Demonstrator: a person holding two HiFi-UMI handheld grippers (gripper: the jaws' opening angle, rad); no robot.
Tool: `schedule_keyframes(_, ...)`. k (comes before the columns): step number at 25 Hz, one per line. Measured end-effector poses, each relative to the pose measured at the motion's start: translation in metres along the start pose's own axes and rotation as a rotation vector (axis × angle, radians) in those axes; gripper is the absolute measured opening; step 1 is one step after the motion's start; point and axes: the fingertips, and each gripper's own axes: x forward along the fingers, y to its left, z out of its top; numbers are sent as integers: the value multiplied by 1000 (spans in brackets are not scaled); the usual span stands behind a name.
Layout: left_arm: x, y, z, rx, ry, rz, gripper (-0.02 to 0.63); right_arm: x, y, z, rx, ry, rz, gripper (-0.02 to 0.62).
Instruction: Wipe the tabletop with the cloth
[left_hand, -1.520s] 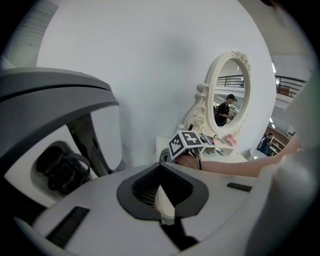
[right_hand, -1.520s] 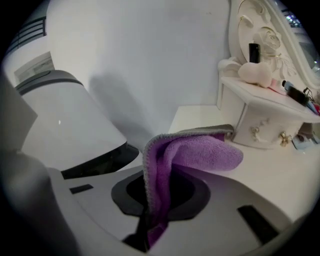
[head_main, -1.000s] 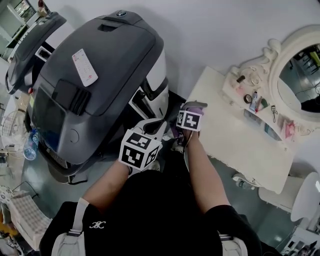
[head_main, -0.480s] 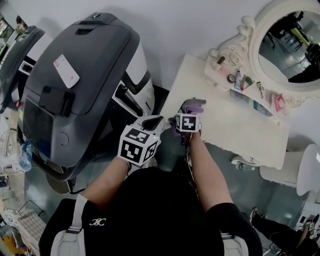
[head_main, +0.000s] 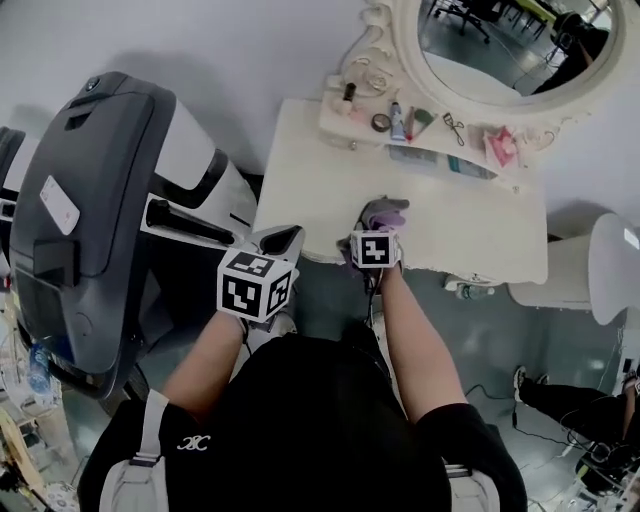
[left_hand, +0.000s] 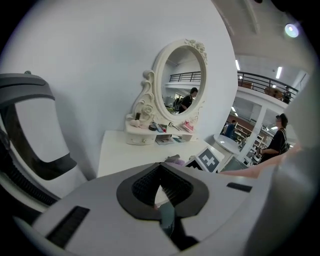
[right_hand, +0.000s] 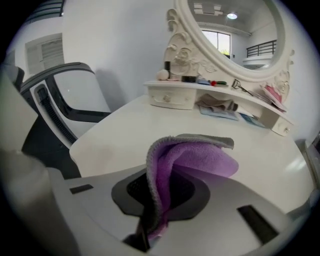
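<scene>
- Overhead, in the head view, the right gripper (head_main: 384, 214) reaches over the front edge of the white table (head_main: 480, 235), shut on a purple cloth (head_main: 388, 209) that bunches at its tip. Whether the cloth touches the tabletop cannot be told from here.
- Beside it, the left gripper (head_main: 282, 238) hangs just off the table's left front corner, near a big grey machine (head_main: 90, 220). An oval mirror (head_main: 500, 40) in a white carved frame stands at the back of the table, with small toiletries on its shelf.
- From the left gripper view, that gripper's ribbed jaws meet at their tips with nothing between them. The table and mirror lie ahead.
- From the right gripper view, the jaws pinch the cloth. It is folded over on itself, fluffy lilac inside with a grey outer face and edge. Its loose end fans forward over the bare table.
</scene>
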Motion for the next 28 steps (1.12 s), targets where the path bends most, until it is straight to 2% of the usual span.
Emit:
schedule_keyframes(4,30,-32,7,35,9,-34,0,-14,-71,-13,50,-16,-88,45)
schedule_keyframes(17,128,-135,24,67,33,-75,0,-53,-239,-50,126,-52,-154,45)
schedule_keyframes(28,214,-246,30,138,111,-176,0,-103,-385,-107,237,-34,-227,46)
